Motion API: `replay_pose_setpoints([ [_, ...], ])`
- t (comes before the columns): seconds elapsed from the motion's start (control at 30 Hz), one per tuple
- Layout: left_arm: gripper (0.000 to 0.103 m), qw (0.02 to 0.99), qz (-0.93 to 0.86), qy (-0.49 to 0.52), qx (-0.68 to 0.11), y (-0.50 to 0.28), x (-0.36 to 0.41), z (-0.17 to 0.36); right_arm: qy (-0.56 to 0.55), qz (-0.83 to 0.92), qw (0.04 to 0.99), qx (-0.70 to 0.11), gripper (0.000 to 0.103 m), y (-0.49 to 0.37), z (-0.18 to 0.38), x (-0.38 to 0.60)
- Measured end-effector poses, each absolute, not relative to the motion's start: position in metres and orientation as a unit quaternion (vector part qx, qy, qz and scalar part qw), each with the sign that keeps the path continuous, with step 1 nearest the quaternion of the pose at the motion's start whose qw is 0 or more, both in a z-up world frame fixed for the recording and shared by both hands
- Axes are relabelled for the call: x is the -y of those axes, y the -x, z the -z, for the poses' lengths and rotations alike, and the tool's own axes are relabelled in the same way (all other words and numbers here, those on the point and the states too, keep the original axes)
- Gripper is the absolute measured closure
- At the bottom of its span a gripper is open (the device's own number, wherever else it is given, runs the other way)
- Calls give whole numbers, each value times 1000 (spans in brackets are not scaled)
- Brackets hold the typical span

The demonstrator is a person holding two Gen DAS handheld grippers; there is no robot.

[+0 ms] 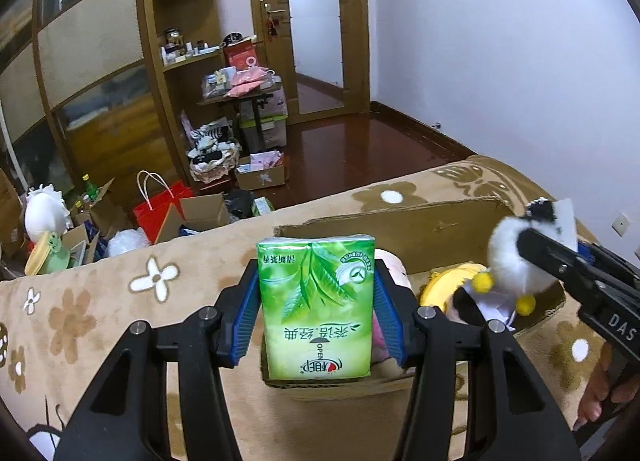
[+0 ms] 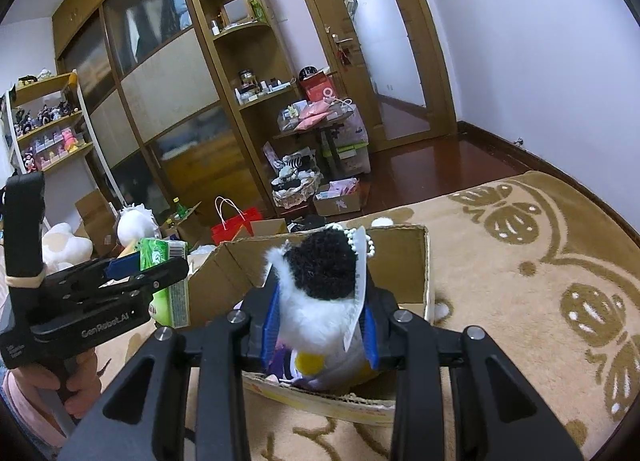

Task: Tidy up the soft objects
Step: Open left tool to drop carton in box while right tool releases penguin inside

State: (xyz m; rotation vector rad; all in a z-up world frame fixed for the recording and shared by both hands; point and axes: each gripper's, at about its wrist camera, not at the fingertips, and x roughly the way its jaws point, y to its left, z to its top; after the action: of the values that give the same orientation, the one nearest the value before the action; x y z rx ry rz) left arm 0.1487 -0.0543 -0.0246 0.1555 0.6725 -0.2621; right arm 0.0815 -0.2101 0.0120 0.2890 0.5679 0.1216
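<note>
One tissue pack, one plush toy, one cardboard box

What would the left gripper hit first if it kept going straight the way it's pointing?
Probably the cardboard box. The left gripper, shut on the tissue pack, points down over its open top, so the pack would likely meet the toys inside first; depth is unclear.
</note>
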Motion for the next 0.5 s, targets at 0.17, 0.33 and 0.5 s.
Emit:
replay_pose_setpoints([
  [0.17,51,929,137,-81,-335,-146,59,30,-139,-71,947,-281,65,-84,-8,205],
  [0.33,46,924,135,-86,-347,-147,61,35,-128,-76,947,-284,65,-84,-7,199],
  [0.5,28,925,131,-83,-347,-146,58,34,-133,-75,946,-287,64,-82,-7,200],
])
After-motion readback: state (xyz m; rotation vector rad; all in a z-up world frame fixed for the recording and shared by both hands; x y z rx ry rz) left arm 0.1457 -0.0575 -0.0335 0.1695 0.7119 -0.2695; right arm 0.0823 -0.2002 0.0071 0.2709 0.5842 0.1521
